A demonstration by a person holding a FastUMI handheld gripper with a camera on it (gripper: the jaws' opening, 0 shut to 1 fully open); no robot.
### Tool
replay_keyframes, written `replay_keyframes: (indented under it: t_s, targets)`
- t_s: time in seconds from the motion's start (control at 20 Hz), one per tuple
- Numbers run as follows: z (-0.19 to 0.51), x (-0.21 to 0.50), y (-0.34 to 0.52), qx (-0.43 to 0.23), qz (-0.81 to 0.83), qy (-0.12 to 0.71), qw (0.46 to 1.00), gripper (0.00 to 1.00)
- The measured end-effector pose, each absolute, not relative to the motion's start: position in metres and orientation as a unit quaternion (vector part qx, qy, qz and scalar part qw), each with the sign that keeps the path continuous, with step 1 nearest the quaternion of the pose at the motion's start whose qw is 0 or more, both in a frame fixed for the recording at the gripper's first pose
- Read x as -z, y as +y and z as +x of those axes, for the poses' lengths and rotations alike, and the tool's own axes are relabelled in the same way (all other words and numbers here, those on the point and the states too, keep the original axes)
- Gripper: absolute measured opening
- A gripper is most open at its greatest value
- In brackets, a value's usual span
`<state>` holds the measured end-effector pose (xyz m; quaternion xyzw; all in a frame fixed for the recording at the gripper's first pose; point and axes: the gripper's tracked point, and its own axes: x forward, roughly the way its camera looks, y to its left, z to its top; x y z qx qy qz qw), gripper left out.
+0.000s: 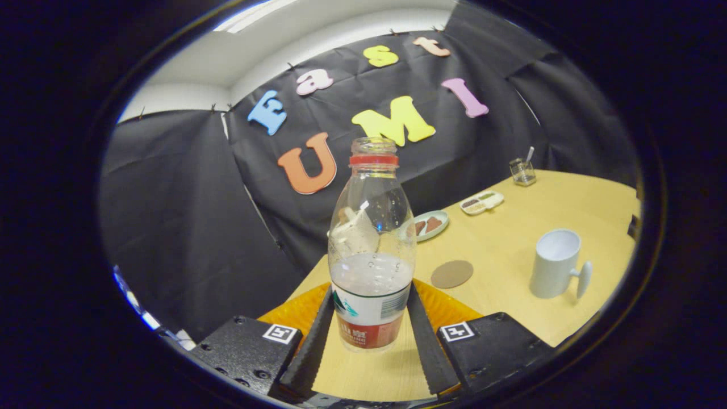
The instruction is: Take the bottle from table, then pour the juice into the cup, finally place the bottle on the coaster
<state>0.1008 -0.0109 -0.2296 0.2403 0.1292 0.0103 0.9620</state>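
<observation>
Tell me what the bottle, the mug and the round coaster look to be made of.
Clear capless bottle with red neck ring, gripped between the tongs: thin glossy plastic by its see-through, dented wall.
White handled mug: probably glazed ceramic, smooth with thick walls.
Round brown coaster: flat and matte, perhaps cork or felt.
Pale table: wood-grain look, possibly laminate.

1 bottle [372, 250], 1 cup [555, 264], 1 coaster [451, 274]

Bottle [372, 250] hides part of the far plate [433, 224]; the small tray's [481, 202] contents, perhaps snacks, are too small to tell.
</observation>
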Motion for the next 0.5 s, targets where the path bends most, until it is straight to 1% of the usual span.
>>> replay_keyframes:
  t_s: [0.1,0.25,0.5]
  targets:
    - [0.099,0.232,-0.024,-0.008,0.290,0.127,0.948,0.77]
    - [0.100,0.234,-0.035,-0.013,0.392,0.120,0.912,0.77]
    - [0.097,0.242,-0.056,0.002,0.515,0.112,0.850,0.76]
